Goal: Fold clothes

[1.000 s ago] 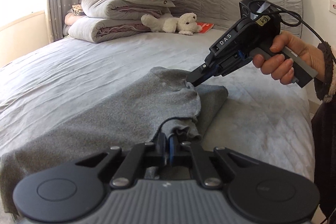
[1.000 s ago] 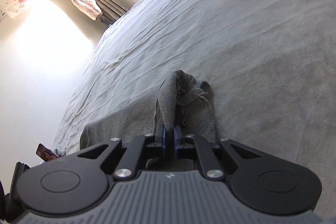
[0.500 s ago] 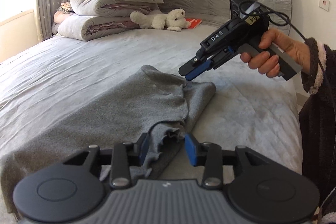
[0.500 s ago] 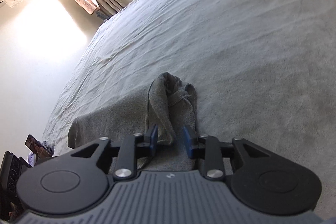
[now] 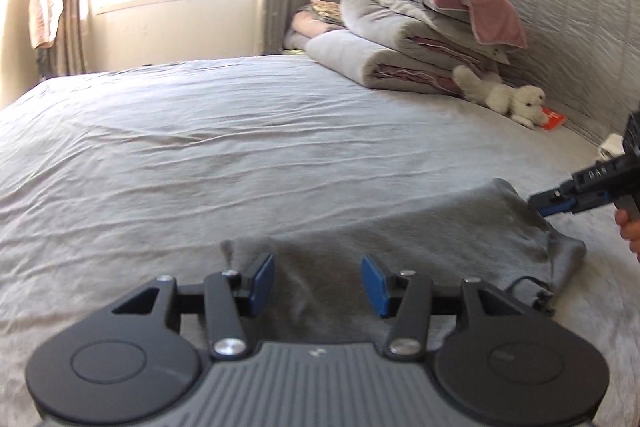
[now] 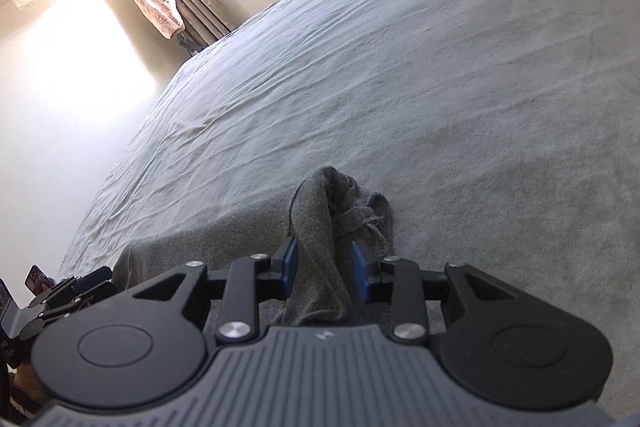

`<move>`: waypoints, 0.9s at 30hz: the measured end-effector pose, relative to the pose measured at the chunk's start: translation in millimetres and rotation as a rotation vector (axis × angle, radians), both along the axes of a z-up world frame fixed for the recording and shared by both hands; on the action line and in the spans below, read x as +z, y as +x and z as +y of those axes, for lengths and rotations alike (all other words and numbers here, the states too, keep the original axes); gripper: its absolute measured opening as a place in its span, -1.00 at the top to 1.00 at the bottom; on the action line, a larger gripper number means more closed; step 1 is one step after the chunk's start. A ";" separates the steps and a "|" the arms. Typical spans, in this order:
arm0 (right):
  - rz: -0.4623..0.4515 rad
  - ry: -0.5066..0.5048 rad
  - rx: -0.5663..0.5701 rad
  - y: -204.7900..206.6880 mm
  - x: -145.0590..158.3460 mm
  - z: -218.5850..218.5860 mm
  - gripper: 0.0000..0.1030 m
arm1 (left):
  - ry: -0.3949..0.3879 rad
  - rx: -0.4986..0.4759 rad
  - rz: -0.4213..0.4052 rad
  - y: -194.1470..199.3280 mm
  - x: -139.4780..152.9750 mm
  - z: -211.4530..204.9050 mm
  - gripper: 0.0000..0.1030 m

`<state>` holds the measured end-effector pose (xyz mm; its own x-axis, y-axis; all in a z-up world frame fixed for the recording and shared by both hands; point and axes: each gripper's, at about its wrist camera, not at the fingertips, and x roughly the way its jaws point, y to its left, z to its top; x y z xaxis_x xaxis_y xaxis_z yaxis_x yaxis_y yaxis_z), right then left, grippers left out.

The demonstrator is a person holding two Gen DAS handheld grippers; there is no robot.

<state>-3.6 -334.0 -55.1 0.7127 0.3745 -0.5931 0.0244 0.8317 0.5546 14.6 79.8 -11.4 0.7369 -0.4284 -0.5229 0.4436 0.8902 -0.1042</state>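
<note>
My left tongs (image 5: 318,279), low centre of frame, are opening above the grey cloth (image 5: 420,239), gripping nothing; my right tongs (image 6: 324,269) stand released around a raised fold.

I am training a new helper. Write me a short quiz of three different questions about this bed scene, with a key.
1. True or false: the left gripper pinches the grey knitted garment.
2. What lies between the right gripper pads: A) garment fold B) white plush toy C) nothing?
3. Fill in: the folded grey quilts are stacked near the ____.

Key: 1 false, its jaws are opening; 2 A; 3 headboard.
</note>
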 end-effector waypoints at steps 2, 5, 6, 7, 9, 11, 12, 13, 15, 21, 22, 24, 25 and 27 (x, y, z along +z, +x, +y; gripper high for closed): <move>-0.002 0.001 -0.003 2.8 -1.8 2.9 0.34 | -0.070 0.056 0.038 10.8 -1.5 14.5 0.04; -0.003 0.012 -0.007 5.8 -4.5 5.4 0.34 | -0.192 0.130 0.114 28.8 -7.1 31.0 0.05; -0.001 0.017 -0.009 6.4 -5.5 5.2 0.34 | -0.232 0.167 0.149 35.0 -10.4 35.9 0.06; 0.001 0.023 -0.011 7.9 -6.5 5.5 0.34 | -0.268 0.200 0.188 40.9 -14.0 40.4 0.09; 0.006 0.045 -0.017 10.6 -8.8 5.1 0.34 | -0.350 0.248 0.259 50.3 -23.0 50.0 0.10; 0.010 0.075 -0.023 13.3 -10.7 3.8 0.34 | -0.422 0.263 0.314 56.8 -30.7 56.3 0.16; 0.012 0.087 -0.025 14.3 -11.5 3.0 0.34 | -0.451 0.261 0.338 58.8 -34.1 58.0 0.20; 0.014 0.098 -0.027 15.2 -12.3 2.2 0.34 | -0.473 0.259 0.357 60.0 -37.5 58.6 0.29; 0.021 0.118 -0.028 16.6 -14.1 0.8 0.34 | -0.510 0.257 0.388 61.8 -43.5 58.9 0.35; 0.036 0.149 -0.038 16.2 -14.9 -4.0 0.78 | -0.517 0.254 0.364 56.5 -41.9 52.1 0.79; 0.032 0.166 -0.052 14.7 -13.4 -7.8 0.85 | -0.506 0.251 0.349 53.7 -39.5 50.2 0.80; 0.036 0.174 -0.074 13.2 -12.2 -13.4 0.90 | -0.442 0.252 0.334 51.0 -40.0 44.7 0.80; 0.050 0.158 -0.080 14.0 -13.5 -13.9 0.91 | -0.400 0.249 0.325 50.5 -42.0 40.6 0.79; 0.060 0.101 -0.067 16.6 -17.4 -6.3 0.91 | -0.333 0.238 0.296 48.8 -44.2 34.0 0.77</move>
